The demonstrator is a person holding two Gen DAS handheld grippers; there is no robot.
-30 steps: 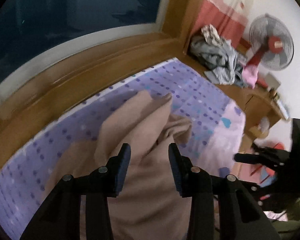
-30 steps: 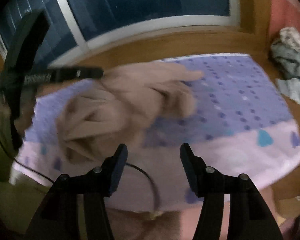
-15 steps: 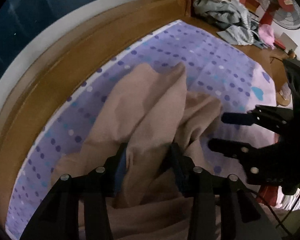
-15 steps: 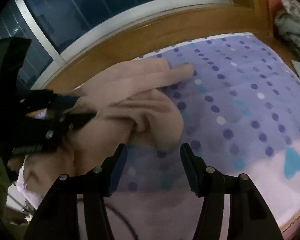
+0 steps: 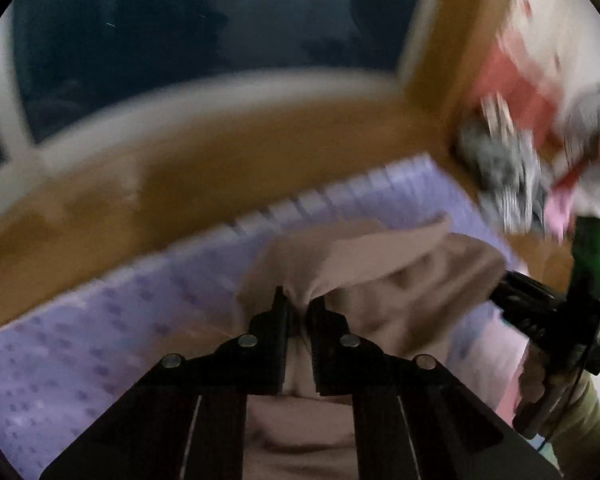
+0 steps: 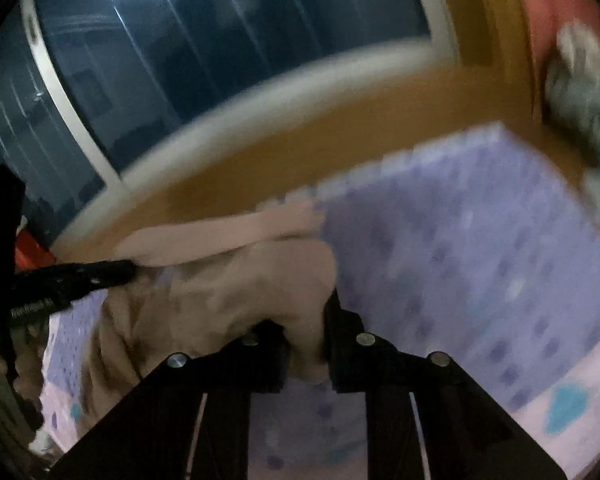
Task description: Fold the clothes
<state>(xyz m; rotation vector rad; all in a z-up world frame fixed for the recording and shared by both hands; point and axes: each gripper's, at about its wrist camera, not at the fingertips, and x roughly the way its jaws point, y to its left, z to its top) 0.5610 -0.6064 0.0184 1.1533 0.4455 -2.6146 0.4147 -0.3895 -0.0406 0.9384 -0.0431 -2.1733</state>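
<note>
Garment: a beige-pink piece of clothing [image 5: 380, 264] lies bunched on the purple dotted bed sheet [image 5: 100, 344], near the wooden ledge [image 5: 220, 152] under the dark window [image 5: 180, 20]. Which kind of garment it is I cannot tell; both views are smeared.

Left gripper [image 5: 298, 308]: its jaws are closing, nearly together, with a gathered pinch of the cloth between them. The fabric puckers into a tight knot at the tips, so the pads appear to press on it. In the right wrist view the same gripper [image 6: 128, 272] shows at the garment's left edge, its tips buried in cloth.

Right gripper [image 6: 306, 320]: its jaws are also closing, a thick fold of the cloth filling the narrow gap. The pick is at the right-hand edge, probably so that the two grips sit at opposite ends of one side.

Why held so: two pinches well apart let the person lift and spread the crumpled cloth flat before any fold is made.

Stage: early, as I judge; the garment is wrinkled, with no tidy fold.

Risk: a pinch that takes several layers could drag the whole bundle instead of opening it.

Elsewhere: a grey heap of other clothes [image 5: 504, 176] waits on the ledge at the far right.
</note>
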